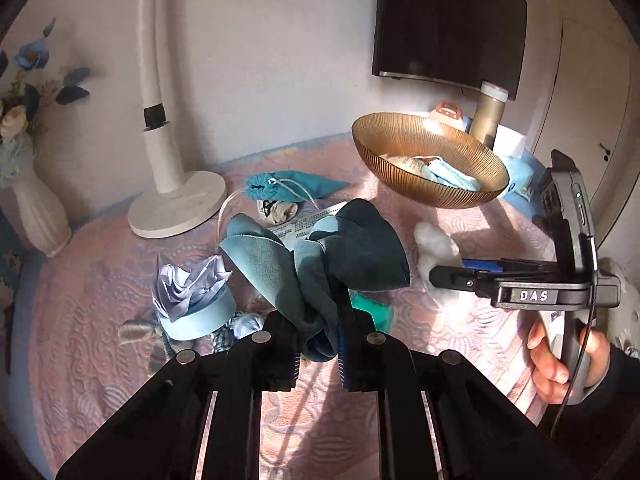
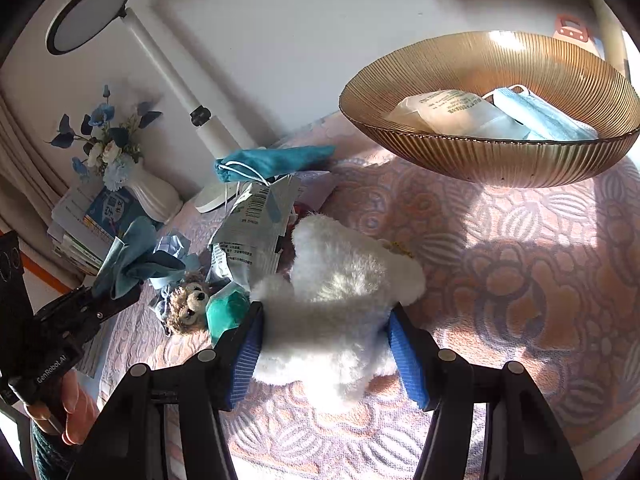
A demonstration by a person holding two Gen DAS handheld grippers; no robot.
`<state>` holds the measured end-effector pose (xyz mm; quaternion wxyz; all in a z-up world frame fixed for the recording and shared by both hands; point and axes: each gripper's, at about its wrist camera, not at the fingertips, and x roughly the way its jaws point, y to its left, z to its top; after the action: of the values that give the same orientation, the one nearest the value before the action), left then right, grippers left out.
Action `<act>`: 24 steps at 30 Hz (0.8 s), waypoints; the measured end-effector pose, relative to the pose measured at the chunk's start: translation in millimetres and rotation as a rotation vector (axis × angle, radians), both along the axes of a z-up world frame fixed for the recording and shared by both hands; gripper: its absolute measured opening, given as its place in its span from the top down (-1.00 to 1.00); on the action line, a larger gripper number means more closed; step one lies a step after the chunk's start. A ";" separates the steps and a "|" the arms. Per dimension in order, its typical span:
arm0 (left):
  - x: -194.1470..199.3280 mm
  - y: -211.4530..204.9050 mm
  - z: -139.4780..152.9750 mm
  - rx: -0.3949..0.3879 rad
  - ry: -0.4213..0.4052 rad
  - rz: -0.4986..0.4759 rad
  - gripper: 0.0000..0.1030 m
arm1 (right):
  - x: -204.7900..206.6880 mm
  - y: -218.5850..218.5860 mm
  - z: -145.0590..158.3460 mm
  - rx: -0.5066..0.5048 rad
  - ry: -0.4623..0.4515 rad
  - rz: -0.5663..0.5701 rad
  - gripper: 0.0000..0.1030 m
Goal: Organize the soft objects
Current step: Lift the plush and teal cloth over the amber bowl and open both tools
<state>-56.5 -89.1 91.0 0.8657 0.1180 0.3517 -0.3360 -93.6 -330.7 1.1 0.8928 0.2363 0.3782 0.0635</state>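
My left gripper (image 1: 318,360) is shut on a teal blue cloth (image 1: 320,256) and holds it bunched above the table; it also shows in the right wrist view (image 2: 136,256). My right gripper (image 2: 326,354) has its blue pads (image 2: 248,356) on both sides of a white fluffy plush toy (image 2: 336,300) that lies on the pink tablecloth (image 2: 520,280); the pads press into the fur. The plush shows in the left wrist view (image 1: 434,248). A ribbed amber bowl (image 2: 492,160) stands at the back right and holds a blue face mask (image 2: 540,116) and a white packet (image 2: 448,114).
A small brown teddy bear (image 2: 188,302) and a green soft item (image 2: 226,312) lie left of the plush. A teal drawstring pouch (image 1: 288,186), printed packets (image 2: 256,224), crumpled paper in a blue ring (image 1: 192,300), a white lamp base (image 1: 176,204) and a flower vase (image 1: 36,208) stand behind.
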 end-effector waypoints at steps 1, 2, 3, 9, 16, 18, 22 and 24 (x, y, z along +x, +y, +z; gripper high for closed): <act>-1.0 2.0 4.9 -0.029 0.000 0.004 0.78 | -0.5 1.3 1.4 -0.007 -0.006 -0.002 -0.16; -3.1 2.9 9.3 -0.049 -0.004 0.009 0.78 | -1.4 2.3 3.0 -0.017 -0.013 -0.004 -0.16; -5.1 2.7 13.6 -0.062 -0.009 0.014 0.78 | -2.6 3.3 4.8 -0.025 -0.021 -0.005 -0.16; -13.5 -7.9 49.9 -0.110 -0.073 0.011 0.78 | -15.8 4.0 28.4 -0.078 -0.074 -0.006 -0.15; -14.4 -54.6 103.8 -0.183 -0.164 -0.059 0.78 | -53.0 -22.5 129.0 -0.239 -0.257 -0.102 -0.15; -8.7 -77.2 113.8 -0.185 -0.176 -0.068 0.78 | -56.4 -40.7 153.5 -0.315 -0.249 -0.179 -0.15; 8.6 -123.9 121.8 -0.204 -0.154 -0.092 0.78 | -44.6 -77.9 182.6 -0.408 -0.206 -0.291 -0.15; 21.2 -147.0 117.0 -0.209 -0.122 -0.101 0.78 | -31.6 -95.4 184.9 -0.439 -0.160 -0.340 -0.15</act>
<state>-35.4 -236.1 208.0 0.8750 0.0650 0.2551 -0.4062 -125.2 -426.2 186.0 0.9475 0.0913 0.2661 -0.1519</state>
